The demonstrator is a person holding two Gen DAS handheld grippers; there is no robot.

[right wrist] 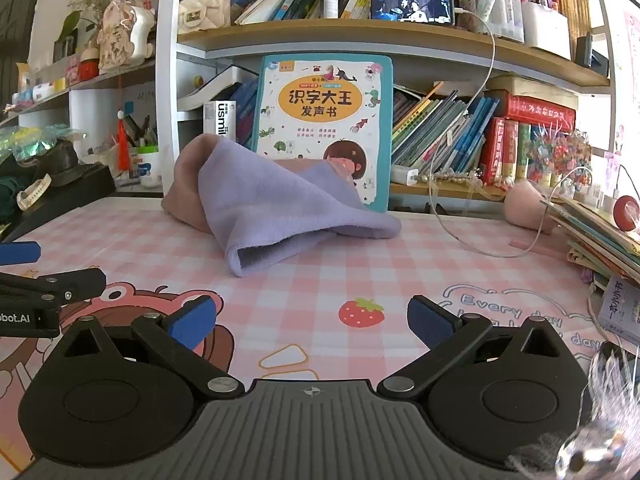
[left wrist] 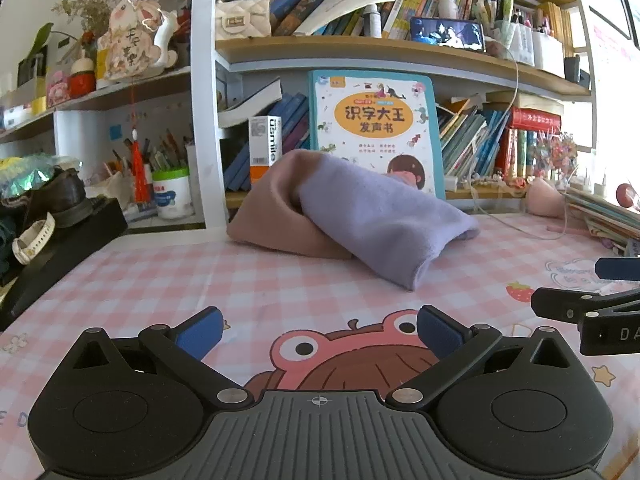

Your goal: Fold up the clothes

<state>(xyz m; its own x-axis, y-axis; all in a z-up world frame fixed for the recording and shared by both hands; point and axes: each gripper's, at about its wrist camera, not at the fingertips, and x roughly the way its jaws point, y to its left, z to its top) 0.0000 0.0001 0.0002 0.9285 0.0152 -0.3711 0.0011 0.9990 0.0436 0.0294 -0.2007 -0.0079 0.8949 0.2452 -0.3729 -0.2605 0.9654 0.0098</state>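
**Status: Both Grippers Empty, Cloths Unfolded**

Left gripper [left wrist: 320, 330]: jaws spread, holding nothing. Right gripper [right wrist: 314, 320]: jaws spread, holding nothing. Both hover above the checked mat [right wrist: 320, 280]. Ahead of the jaws, well apart, the purple cloth [right wrist: 280, 208] lies draped over the pink cloth [left wrist: 272, 216], both bunched against the picture book [right wrist: 324, 120]. Judged progress: neither cloth is laid flat; folding remains to be done.

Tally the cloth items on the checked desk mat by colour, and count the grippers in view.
Purple cloth: 1
Pink cloth: 1
Open grippers, left gripper and right gripper: 2
Total: 4
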